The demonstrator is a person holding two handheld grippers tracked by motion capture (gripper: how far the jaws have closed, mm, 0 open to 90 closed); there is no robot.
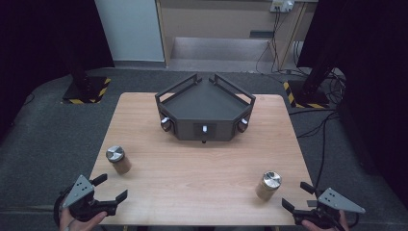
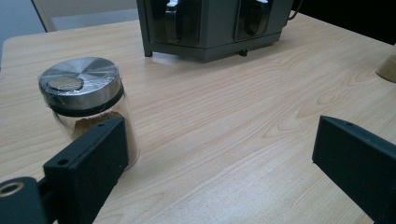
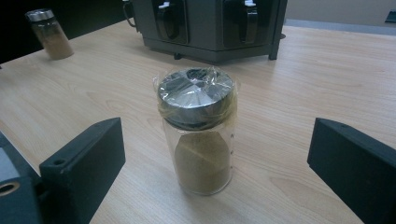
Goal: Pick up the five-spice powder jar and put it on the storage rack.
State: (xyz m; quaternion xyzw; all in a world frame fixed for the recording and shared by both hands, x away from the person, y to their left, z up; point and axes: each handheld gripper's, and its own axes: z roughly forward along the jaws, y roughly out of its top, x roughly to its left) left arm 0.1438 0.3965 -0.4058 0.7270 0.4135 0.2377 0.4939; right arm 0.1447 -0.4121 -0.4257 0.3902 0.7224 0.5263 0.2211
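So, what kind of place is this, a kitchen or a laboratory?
Probably a lab or recording studio, not a kitchen: black curtains, stand bases with hazard-striped tape, and loose cables on grey carpet surround one wooden table.

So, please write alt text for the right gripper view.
A glass jar of tan powder, its metal lid wrapped in plastic film, stands on a wooden table between two open black jaws. Behind it are a dark rack and another jar.

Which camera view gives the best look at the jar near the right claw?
The right gripper view: the right jar stands centred and close, showing its metal lid, clear wrap and tan powder. The high view shows it small, from above, ahead of the right claw. The left gripper view catches just an edge.
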